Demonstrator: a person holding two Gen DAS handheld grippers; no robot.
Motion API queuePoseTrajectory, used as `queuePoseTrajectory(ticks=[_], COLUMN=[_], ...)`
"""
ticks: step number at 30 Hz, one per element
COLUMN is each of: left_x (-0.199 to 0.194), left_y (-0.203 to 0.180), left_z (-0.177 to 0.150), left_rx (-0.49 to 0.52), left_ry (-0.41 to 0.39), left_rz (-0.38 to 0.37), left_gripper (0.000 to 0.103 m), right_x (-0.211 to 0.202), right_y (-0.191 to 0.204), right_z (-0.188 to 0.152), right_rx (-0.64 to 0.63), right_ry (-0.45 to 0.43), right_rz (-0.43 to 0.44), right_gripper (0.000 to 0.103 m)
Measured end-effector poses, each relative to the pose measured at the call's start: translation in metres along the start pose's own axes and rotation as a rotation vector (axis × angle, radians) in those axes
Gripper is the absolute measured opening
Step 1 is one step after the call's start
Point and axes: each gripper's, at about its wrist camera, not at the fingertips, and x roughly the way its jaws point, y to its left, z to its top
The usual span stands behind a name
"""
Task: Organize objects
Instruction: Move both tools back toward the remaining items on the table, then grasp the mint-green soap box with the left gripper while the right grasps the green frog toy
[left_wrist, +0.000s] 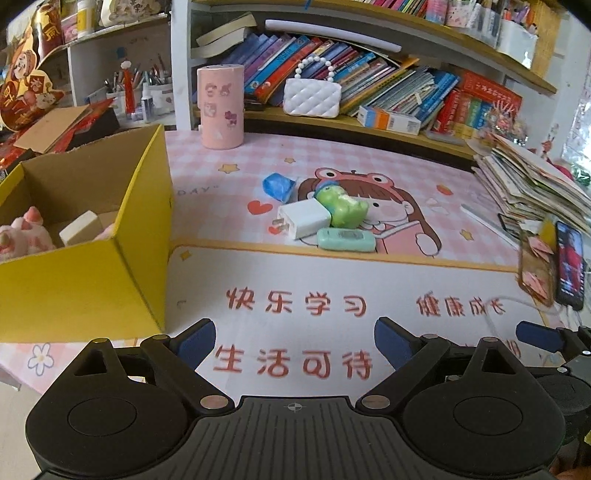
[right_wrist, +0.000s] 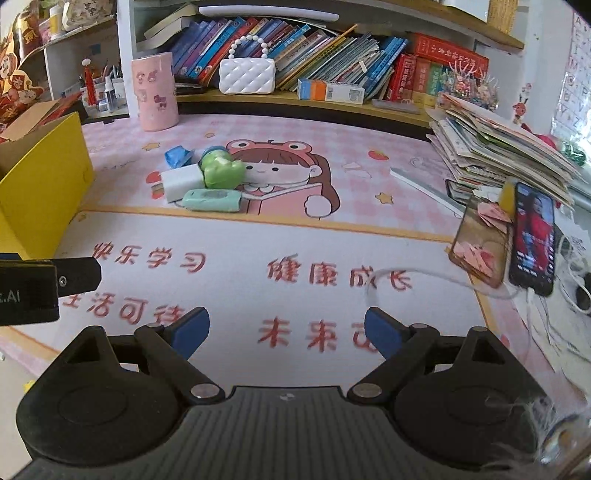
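Both the left gripper (left_wrist: 295, 343) and right gripper (right_wrist: 286, 332) hover spread and empty above the tabletop (left_wrist: 332, 280), the mint case (left_wrist: 346, 240) lying crosswise ahead, nearer the left gripper, right of the yellow box (left_wrist: 81, 280).

Pink cartoon desk mat (left_wrist: 332, 280) under daylight, crowded wooden bookshelf (left_wrist: 369, 125) behind, white shelving unit (left_wrist: 110, 66) at left.

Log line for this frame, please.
phase: approach | left gripper: open | right gripper: open | pile: charger, green toy on mat | yellow box: partly filled
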Motion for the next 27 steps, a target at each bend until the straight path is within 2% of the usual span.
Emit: queuePoseTrajectory(ticks=[10, 22, 25, 27], left_x=[0.027, 0.074, 0.086, 0.095], left_y=[-0.012, -0.034, -0.046, -0.054], left_z=[0.026, 0.042, 0.046, 0.049], left_rx=[-0.036, -0.048, -0.032, -0.016], left_ry=[-0.032, -0.038, -0.055, -0.050], left_rz=[0.038, 0.043, 0.035, 0.025], left_gripper=[0.095, 0.094, 0.089, 0.080], right_x=[0.032, 0.054, 0.059, 0.062], right_y=[-0.029, -0.068, -0.076, -0.080], right_z=[0.024, 0.056, 0.065, 0.069], right_rx=[0.008, 0.042, 0.058, 0.068], right_ry=[-0.019, -0.066, -0.076, -0.084], right_rz=[0.001, -0.079, -0.100, -0.106], right_gripper=[0.091, 0.091, 0.091, 0.091])
